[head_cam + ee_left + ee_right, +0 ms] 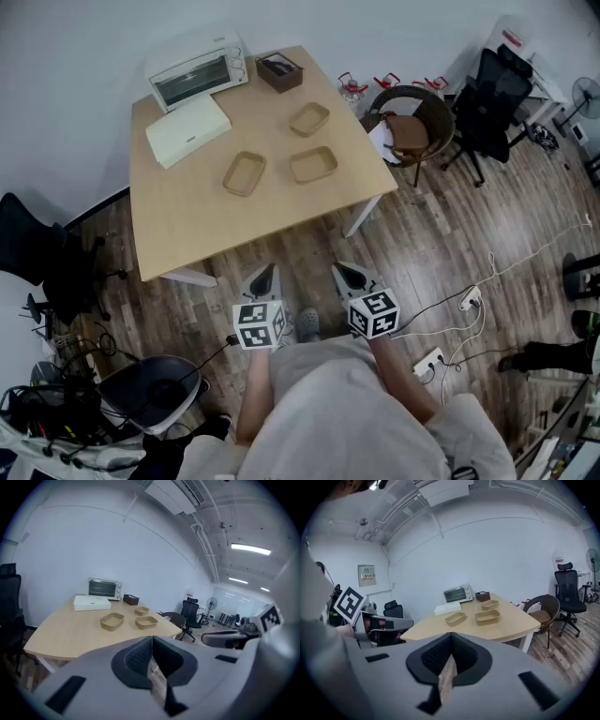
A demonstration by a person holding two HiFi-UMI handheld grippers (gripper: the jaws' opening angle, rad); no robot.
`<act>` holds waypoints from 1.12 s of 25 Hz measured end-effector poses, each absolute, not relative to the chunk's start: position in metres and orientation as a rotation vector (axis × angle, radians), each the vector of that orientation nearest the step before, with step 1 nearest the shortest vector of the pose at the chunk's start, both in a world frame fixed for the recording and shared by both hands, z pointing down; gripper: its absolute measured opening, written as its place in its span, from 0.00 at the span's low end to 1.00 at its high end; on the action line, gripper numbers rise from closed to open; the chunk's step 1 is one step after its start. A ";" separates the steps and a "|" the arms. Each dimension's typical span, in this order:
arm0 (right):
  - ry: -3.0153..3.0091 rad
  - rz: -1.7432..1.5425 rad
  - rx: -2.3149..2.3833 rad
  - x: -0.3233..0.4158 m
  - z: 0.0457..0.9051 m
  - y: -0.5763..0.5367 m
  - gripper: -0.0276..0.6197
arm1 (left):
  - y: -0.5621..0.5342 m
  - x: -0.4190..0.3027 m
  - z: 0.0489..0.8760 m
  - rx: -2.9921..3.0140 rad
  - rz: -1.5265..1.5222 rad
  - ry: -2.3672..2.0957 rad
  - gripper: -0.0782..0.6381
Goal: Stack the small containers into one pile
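Stacking is not yet getting under way, judging by how things are lying: all three small containers are sitting singly on the table [202, 239], none nested in another. Taking the toaster oven [200, 72] at the far corner as the mark, the first container [245, 173] is lying nearest to it, on the person's side of it and beyond the white box [187, 129] that is resting just in front of the oven. The second container [313, 164] is lying further to the oven's right, and the third container [309, 119] is sitting to the oven's right as well, closer to the dark box [279, 71] beside the oven.

Both tools are hanging well short of the oven, off the table's near edge, close to the person's body. The left tongs [151, 639] are pressing together on nothing, and the right tongs [451, 637] are likewise closed and carrying nothing.

Next, I am judging, either tongs need moving in over the table, opening, and pinching one container's rim so it can be lowered into a neighbour.

Counting: three containers, one oven, one white box, one dark box, two tongs
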State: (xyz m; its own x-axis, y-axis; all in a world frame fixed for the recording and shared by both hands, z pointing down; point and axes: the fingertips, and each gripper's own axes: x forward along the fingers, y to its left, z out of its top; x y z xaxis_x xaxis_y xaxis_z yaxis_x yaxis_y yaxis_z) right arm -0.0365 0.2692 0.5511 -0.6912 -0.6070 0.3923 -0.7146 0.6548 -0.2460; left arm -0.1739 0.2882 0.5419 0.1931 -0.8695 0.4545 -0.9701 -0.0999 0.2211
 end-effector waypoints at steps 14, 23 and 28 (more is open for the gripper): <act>-2.702 0.585 1.167 -0.025 0.500 0.219 0.05 | 0.227 -0.181 0.495 2.076 0.241 -1.758 0.12; -2.661 0.755 1.244 0.003 0.552 0.231 0.05 | 0.250 -0.143 0.522 2.039 0.257 -1.707 0.12; -2.684 0.783 1.215 0.013 0.551 0.202 0.05 | 0.230 -0.140 0.530 1.990 0.260 -1.723 0.12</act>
State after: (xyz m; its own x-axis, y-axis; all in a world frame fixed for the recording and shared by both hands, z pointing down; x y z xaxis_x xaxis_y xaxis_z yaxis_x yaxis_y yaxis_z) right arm 0.0130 0.2022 0.5513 -0.6788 -0.6762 0.2863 -0.7241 0.5515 -0.4142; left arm -0.1399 0.2302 0.5304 0.1847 -0.8740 0.4495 -0.9678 -0.0821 0.2380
